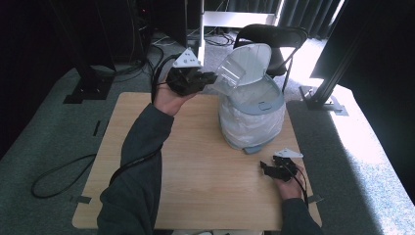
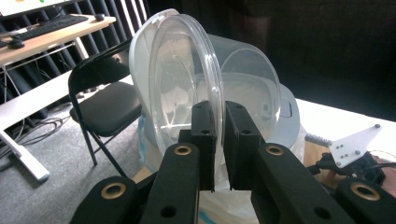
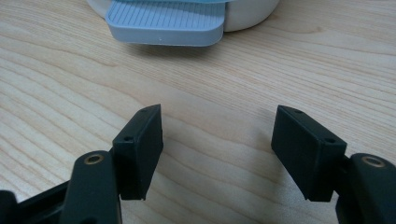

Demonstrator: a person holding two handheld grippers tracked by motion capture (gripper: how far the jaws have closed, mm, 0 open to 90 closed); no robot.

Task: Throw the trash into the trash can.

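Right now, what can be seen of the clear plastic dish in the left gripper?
The clear plastic dish is round, shallow and see-through, with a raised rim, and looks like thin rigid plastic. It stands on edge, and the left gripper is shut on its lower rim, one jaw on each face. In the high view it hangs in the air beside the open white lid of the pedal bin, above the bin's mouth. It looks empty; whether it touches the lid is unclear.

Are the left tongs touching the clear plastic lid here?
Touching. In the left gripper view, the left tongs are closed on the rim of the clear plastic lid, with both pads pressed against its edge.
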